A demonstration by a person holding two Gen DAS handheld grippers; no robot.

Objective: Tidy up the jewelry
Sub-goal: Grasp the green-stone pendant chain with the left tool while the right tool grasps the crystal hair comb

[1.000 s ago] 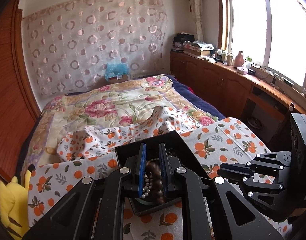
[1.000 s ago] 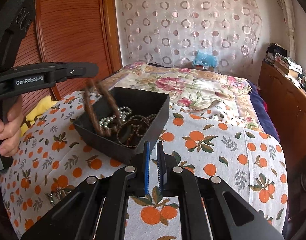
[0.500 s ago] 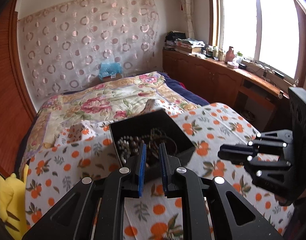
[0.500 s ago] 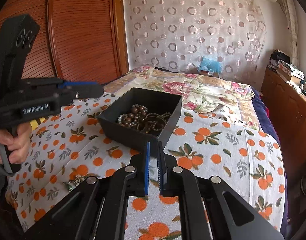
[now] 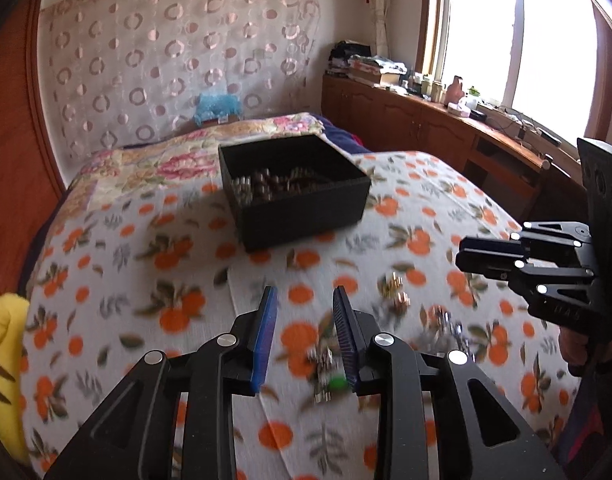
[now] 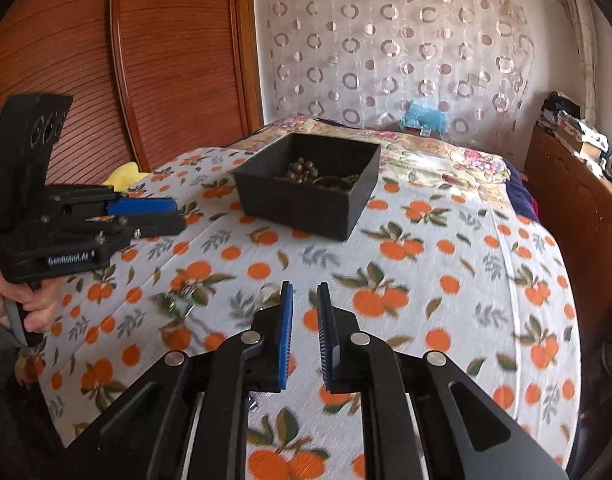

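Observation:
A black box holding bead bracelets and pearls sits on the orange-print cloth. It also shows in the right wrist view. My left gripper is open and empty, held low over the cloth, well short of the box. Small loose jewelry pieces lie on the cloth by it: a gold piece, a silver piece and one with a green stone. My right gripper is slightly open and empty. Blurred small pieces lie left of it.
The cloth covers a bed with a floral quilt behind the box. A yellow plush lies at the left edge. A wooden wardrobe stands left, and a wooden counter under the window stands right.
Both grippers have pulled back from the box and dropped toward the near cloth. My left gripper released the bracelets into the box and has opened wide. My right gripper has opened a little.

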